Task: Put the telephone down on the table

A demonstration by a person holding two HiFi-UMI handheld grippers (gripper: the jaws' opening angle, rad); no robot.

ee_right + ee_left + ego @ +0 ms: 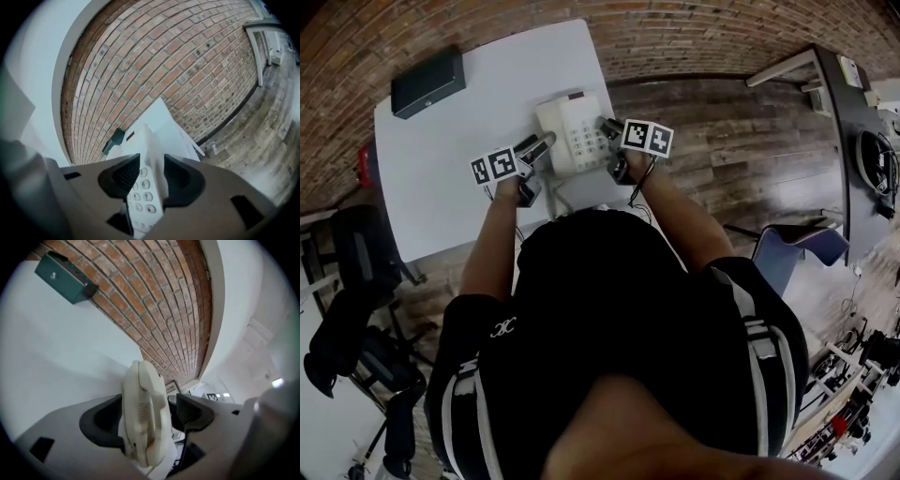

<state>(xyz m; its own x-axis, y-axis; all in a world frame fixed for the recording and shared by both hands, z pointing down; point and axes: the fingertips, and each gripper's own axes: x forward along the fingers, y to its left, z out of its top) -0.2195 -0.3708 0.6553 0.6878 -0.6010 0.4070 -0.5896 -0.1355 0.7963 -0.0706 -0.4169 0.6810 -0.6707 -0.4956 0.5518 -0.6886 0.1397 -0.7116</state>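
A cream telephone base (pixel 572 136) with a keypad lies on the white table (pixel 459 159). My left gripper (pixel 544 142) is at its left side, shut on the cream handset (pixel 143 418), which stands on edge between the pads (pixel 108 420). My right gripper (pixel 606 126) is at the base's right side. In the right gripper view the jaws (pixel 151 164) close on the raised right edge of the base (pixel 143 197), with the keypad showing beside one pad. How high the handset sits above its cradle is hidden.
A black box (pixel 427 82) sits at the table's far left corner, also the dark box (pixel 65 277) in the left gripper view. A dark chair (pixel 347 272) stands left of the table, a blue chair (pixel 797 248) and a desk (pixel 862 141) to the right.
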